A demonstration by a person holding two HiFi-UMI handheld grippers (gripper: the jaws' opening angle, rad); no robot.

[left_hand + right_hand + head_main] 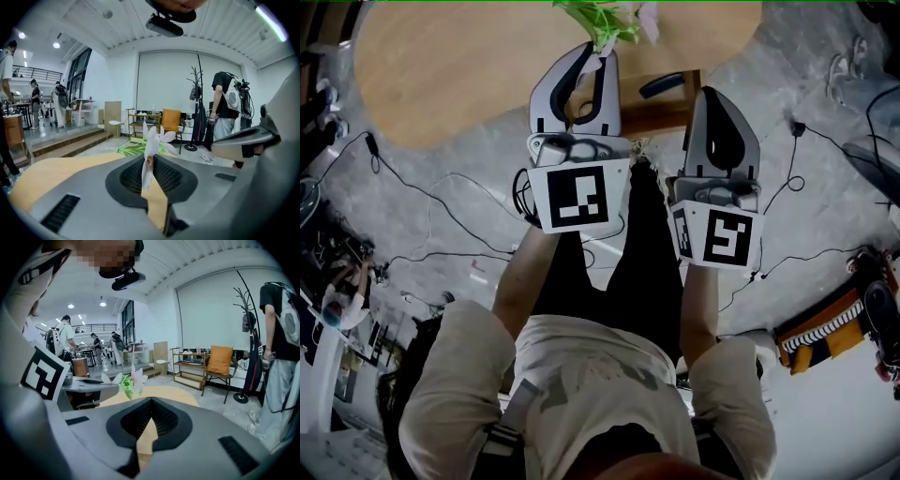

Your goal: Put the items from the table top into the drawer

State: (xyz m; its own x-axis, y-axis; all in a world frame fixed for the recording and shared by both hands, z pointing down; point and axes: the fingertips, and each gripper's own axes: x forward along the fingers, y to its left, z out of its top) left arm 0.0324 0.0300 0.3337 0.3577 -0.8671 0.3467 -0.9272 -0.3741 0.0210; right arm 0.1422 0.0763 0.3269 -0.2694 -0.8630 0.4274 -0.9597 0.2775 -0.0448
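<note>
An artificial flower [602, 21] with white petals and green leaves hangs over the near edge of the round wooden table [469, 66]. My left gripper [600, 58] is shut on its stem. In the left gripper view the white bloom [152, 140] stands up out of the closed jaws of that gripper [150, 161]. To its right, my right gripper [714, 98] is level with it, jaws together and nothing between them. The right gripper view shows those jaws [149, 405] closed and the flower [129, 380] off to the left. Under the table edge sits a wooden part with a dark handle [662, 84].
Black cables [422, 202] trail over the grey floor to the left and right. Shoes [846, 66] lie at the right. An orange chair [170, 121], a shelf, a coat stand [197, 93] and a standing person [227, 108] are beyond the table.
</note>
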